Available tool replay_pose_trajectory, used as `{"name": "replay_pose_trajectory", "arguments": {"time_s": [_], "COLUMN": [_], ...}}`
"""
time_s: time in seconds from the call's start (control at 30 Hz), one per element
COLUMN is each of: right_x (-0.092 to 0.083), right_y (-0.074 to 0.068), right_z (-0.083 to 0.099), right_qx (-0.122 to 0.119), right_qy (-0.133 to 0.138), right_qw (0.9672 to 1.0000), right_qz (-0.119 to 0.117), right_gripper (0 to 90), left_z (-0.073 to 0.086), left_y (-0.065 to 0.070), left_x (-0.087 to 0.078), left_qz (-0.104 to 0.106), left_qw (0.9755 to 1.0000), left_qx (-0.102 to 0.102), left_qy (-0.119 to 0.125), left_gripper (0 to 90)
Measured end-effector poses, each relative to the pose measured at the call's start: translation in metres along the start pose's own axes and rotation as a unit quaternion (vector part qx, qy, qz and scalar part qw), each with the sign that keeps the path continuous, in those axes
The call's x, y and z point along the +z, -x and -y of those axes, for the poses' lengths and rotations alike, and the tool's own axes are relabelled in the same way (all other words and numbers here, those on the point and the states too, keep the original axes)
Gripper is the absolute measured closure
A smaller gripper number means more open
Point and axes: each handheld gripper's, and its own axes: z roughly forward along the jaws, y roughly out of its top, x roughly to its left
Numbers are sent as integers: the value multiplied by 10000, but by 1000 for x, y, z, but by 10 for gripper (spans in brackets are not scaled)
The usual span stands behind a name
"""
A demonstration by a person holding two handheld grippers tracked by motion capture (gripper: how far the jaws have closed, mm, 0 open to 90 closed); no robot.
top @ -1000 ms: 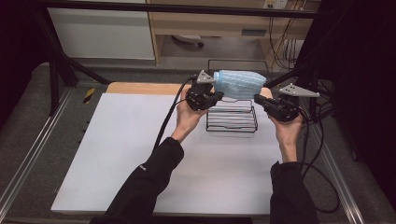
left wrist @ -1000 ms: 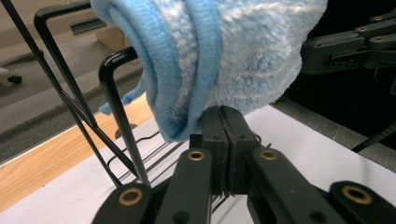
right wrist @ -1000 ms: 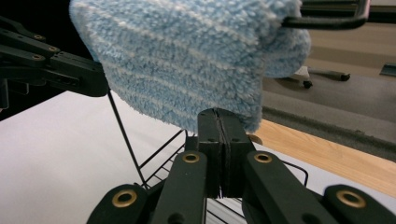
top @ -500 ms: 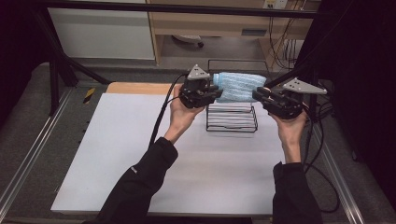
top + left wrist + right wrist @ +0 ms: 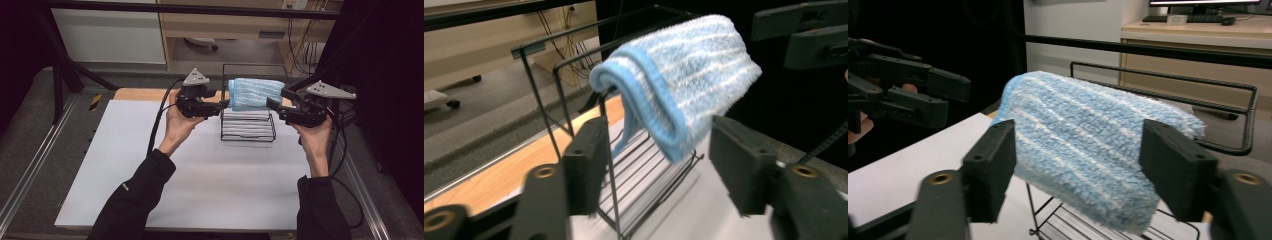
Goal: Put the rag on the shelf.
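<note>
As we look down from the high view, our two forearms come up from six o'clock over the white table. Our left gripper sits at about eleven o'clock from the table's middle, its jaws apart after just opening, holding nothing. Our right gripper sits at about one o'clock, jaws likewise spread after just opening, pads off the cloth. Between them the blue towel hangs folded over the top bar of the black wire rack. In each gripper view the towel lies just beyond the open pads, untouched.
</note>
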Motion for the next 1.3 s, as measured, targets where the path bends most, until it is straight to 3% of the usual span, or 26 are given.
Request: {"name": "replay_pose_trajectory", "arguments": {"time_s": [0.13, 0.5, 0.93, 1.1, 1.3], "right_x": [-4, -10, -5, -4, -6], "right_y": [-7, -18, -32, -33, -30], "right_z": [5, 43, 110, 138, 170], "right_qx": [10, 138, 197, 226, 358], "right_qy": [-90, -279, -820, -1090, -1339], "right_qw": [10000, 9994, 9952, 9919, 9882], "right_qz": [15, -122, -493, -604, -648], "right_gripper": [134, 24, 7, 7, 6], "left_z": [19, 90, 180, 206, 233], "left_y": [-8, -28, -43, -45, -49], "left_x": [-15, -51, -86, -98, -114], "left_qz": [-28, -226, -522, -681, -716], "left_qw": [10000, 9986, 9947, 9928, 9913], "left_qx": [3, -164, -323, -376, -504], "left_qy": [-89, -453, -819, -913, -983], "left_gripper": [279, 111, 97, 103, 104]}}
